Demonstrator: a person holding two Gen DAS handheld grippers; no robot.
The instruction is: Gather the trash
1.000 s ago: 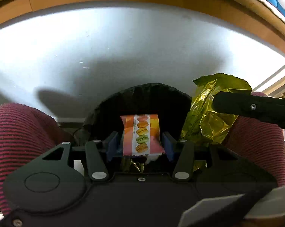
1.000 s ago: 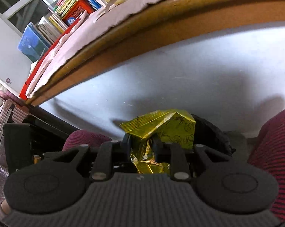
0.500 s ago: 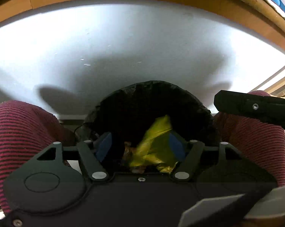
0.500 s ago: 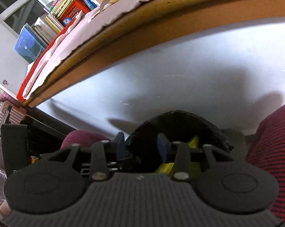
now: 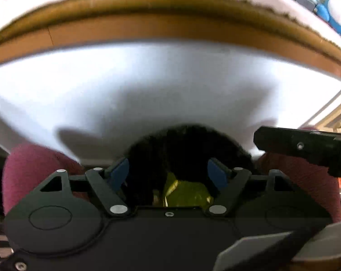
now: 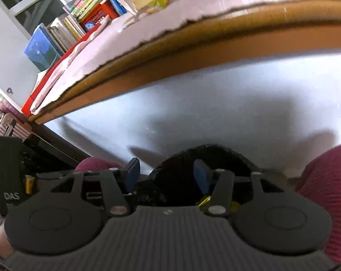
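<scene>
Below, the left gripper [image 5: 168, 171] is seen with its jaws opening and nothing pinched between the blue pads [image 5: 119, 172]. The right gripper [image 6: 165, 175] is likewise opening and empty. Both are held over a black-lined trash bin [image 5: 188, 149], where a yellow wrapper [image 5: 186, 193] lies, seemingly crumpled. Maroon-clad knees [image 5: 30, 171] flank the bin under the table edge [image 5: 170, 29].

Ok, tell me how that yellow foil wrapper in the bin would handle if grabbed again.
The yellow foil wrapper looks crumpled, so probably floppy and light. Its shiny creases suggest it could slip. Lying in the black bin bag, it would likely shift rather than roll.
</scene>
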